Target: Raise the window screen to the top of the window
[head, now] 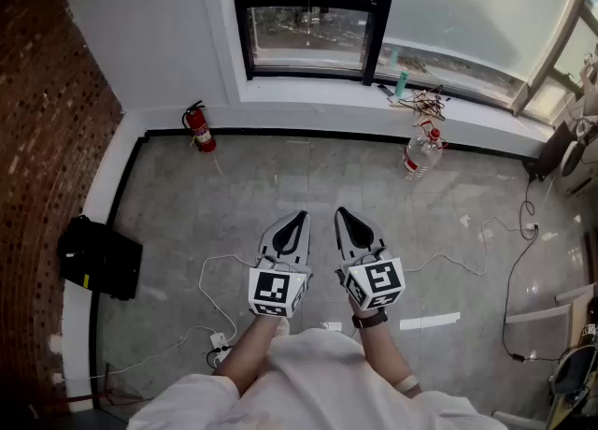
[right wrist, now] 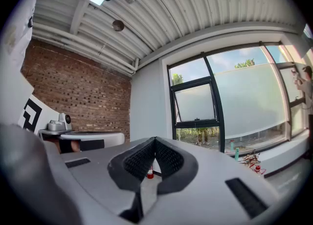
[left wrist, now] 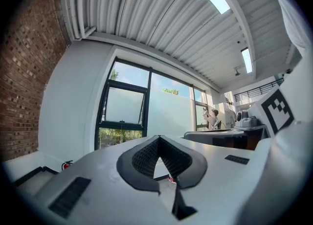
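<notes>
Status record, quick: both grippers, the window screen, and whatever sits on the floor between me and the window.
left gripper: jaws shut, empty, held low in front of the person
right gripper: jaws shut, empty, beside the left one
window screen: frosted, covers most of the wide pane, clear strip below it; neither gripper touches it
fire extinguisher: on the floor at the wall, left of the window
water bottle: on the floor below the sill, right
black case: far left floor
white cable: on the floor near the grippers

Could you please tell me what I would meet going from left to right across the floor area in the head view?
In order: black case → fire extinguisher → left gripper → right gripper → plastic bottle.
</notes>
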A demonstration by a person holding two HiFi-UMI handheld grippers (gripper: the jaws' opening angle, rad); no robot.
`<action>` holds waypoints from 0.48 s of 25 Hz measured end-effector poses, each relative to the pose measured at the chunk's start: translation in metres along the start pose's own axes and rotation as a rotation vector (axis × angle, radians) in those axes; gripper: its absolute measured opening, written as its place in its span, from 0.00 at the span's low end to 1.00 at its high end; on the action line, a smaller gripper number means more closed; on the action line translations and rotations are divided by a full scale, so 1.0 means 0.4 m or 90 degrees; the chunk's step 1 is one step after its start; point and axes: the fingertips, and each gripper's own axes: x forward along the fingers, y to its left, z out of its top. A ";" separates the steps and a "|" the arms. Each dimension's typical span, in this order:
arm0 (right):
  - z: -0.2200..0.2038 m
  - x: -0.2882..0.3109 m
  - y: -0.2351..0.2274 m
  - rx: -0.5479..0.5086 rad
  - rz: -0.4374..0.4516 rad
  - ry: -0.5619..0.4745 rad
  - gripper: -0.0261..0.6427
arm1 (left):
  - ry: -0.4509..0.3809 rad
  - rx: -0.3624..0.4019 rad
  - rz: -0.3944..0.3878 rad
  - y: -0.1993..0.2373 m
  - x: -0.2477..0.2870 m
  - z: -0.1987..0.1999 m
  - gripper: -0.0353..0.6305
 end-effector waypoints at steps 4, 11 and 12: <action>-0.007 -0.051 -0.041 0.020 -0.019 -0.005 0.04 | -0.001 0.000 -0.005 -0.055 0.000 -0.006 0.06; -0.025 -0.104 -0.095 0.049 -0.017 0.001 0.04 | 0.010 0.003 -0.004 -0.117 0.011 -0.019 0.06; -0.031 -0.112 -0.101 0.053 -0.017 0.005 0.04 | 0.011 0.004 -0.003 -0.126 0.009 -0.021 0.06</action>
